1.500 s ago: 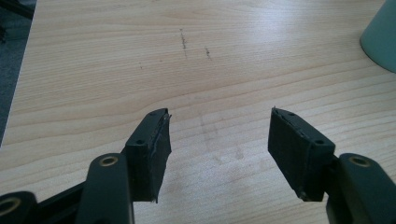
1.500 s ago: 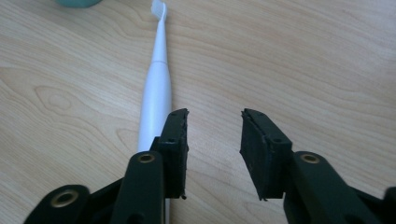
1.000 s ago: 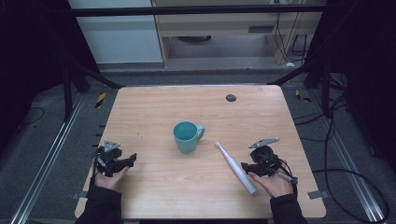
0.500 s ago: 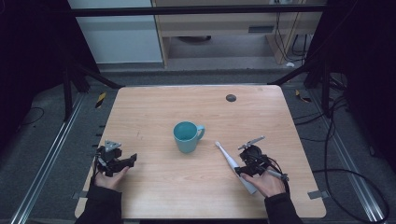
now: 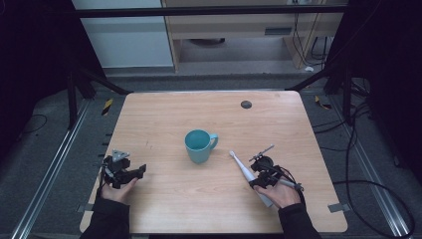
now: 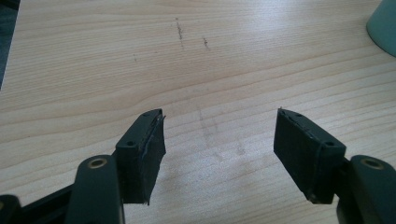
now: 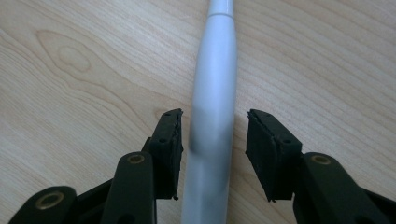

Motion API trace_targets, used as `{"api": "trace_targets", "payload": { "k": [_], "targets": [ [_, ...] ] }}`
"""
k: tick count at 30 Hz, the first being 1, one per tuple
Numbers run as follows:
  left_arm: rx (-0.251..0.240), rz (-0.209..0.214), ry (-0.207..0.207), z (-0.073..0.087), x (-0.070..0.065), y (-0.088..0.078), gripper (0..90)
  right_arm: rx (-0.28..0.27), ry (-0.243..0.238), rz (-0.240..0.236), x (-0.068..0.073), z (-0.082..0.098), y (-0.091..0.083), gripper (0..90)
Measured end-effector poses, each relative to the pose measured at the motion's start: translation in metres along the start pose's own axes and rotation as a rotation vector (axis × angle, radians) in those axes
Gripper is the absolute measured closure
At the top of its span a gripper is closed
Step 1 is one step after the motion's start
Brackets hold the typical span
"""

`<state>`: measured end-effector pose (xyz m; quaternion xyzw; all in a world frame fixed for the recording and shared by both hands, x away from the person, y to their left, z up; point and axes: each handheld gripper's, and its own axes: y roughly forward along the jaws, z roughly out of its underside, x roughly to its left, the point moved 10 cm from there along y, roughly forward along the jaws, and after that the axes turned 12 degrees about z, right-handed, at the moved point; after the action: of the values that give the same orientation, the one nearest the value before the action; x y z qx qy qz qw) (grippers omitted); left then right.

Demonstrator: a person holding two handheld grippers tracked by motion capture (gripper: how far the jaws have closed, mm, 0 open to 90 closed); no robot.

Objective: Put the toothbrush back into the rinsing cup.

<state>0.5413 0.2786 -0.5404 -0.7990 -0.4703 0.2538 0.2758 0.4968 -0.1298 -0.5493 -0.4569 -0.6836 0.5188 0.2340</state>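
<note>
A white electric toothbrush (image 5: 246,173) lies flat on the wooden table (image 5: 164,119), right of a teal mug (image 5: 199,146). My right gripper (image 5: 261,178) sits low over the toothbrush handle (image 7: 212,121). Its jaws stand open on either side of the handle, with small gaps left and right. My left gripper (image 5: 130,175) rests near the table's left front edge. Its jaws (image 6: 219,144) are wide open over bare wood with nothing between them. The mug's edge (image 6: 384,23) shows at the top right of the left gripper view.
A small dark round spot (image 5: 246,104) marks the table's far right part. Black frame posts and cables stand around the table, with a cable (image 5: 378,194) trailing on the floor at the right.
My right gripper has moved left and forward from beside the toothbrush to straddle its handle. The left gripper has stayed put.
</note>
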Motion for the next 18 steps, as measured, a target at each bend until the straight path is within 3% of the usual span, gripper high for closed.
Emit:
{"api": "trace_targets", "payload": {
  "k": [9,18],
  "targets": [
    [0.007,0.003,0.0,0.001,0.0,0.001,33.3,0.046,-0.038,0.004,0.003,0.004,0.007,59.0],
    [0.01,0.004,-0.002,0.001,0.0,0.001,33.4,0.074,-0.044,0.001,0.004,0.006,0.013,64.4]
  ]
}}
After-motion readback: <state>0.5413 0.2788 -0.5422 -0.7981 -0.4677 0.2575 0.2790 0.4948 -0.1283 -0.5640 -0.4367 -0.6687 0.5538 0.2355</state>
